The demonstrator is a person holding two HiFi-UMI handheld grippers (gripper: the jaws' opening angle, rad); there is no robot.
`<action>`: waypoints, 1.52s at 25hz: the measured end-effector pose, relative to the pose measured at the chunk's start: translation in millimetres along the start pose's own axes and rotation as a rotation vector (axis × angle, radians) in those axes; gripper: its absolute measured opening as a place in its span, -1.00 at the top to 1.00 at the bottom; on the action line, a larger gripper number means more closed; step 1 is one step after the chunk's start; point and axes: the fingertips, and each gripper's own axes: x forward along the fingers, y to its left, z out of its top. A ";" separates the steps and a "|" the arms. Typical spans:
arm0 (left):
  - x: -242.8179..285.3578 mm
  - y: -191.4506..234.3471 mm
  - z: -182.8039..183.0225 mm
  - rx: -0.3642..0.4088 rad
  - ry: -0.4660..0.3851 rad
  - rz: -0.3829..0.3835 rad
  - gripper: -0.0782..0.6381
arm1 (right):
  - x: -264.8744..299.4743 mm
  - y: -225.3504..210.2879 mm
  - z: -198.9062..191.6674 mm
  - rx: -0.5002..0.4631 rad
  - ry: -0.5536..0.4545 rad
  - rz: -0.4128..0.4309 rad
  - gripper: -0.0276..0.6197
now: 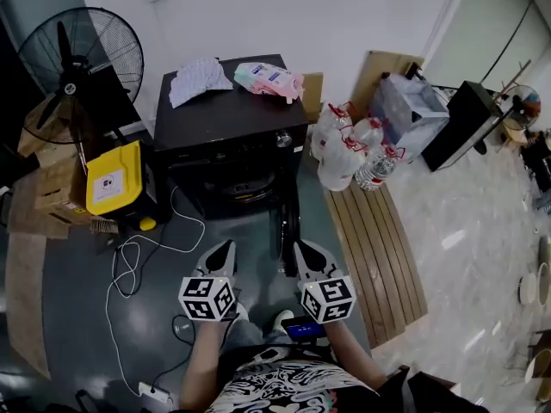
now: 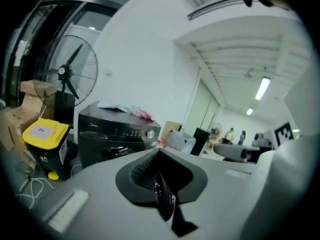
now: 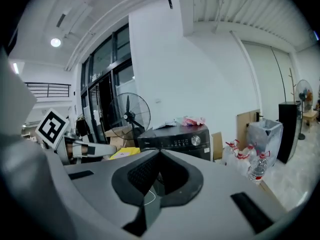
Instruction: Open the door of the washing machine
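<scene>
The black front-loading washing machine stands against the white wall, and its round door looks closed. My left gripper and right gripper hover side by side in front of it, a short way back from the door and touching nothing. Both point at the machine. In the left gripper view the jaws meet with nothing between them, and the washing machine lies ahead at the left. The right gripper is shut and empty too, with the washing machine straight ahead.
A pink pack and a white cloth lie on the machine's top. A standing fan and a yellow bin are at its left. Water bottles and a slatted wooden board are at its right. A white cable trails over the floor.
</scene>
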 end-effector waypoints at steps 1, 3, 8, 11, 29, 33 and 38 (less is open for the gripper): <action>-9.9 7.1 12.9 -0.044 -0.025 0.013 0.78 | -0.2 8.3 7.4 -0.029 -0.009 0.008 0.91; -26.5 13.8 31.7 -0.048 -0.053 -0.009 0.78 | -0.7 25.9 17.2 -0.083 -0.017 0.022 0.91; -60.6 26.2 59.0 0.053 -0.140 -0.004 0.78 | -8.3 51.2 29.2 -0.083 -0.042 -0.009 0.91; -70.7 27.8 59.5 0.047 -0.143 0.006 0.78 | -11.5 70.8 29.9 -0.093 -0.042 -0.008 0.91; -94.4 41.2 50.1 0.021 -0.171 0.027 0.78 | -26.9 94.7 22.5 -0.105 -0.043 -0.042 0.91; -90.9 38.3 50.2 0.026 -0.169 0.032 0.78 | -26.9 90.0 22.6 -0.102 -0.040 -0.039 0.91; -83.8 34.0 43.8 0.026 -0.157 0.020 0.78 | -24.4 82.7 20.5 -0.104 -0.034 -0.028 0.91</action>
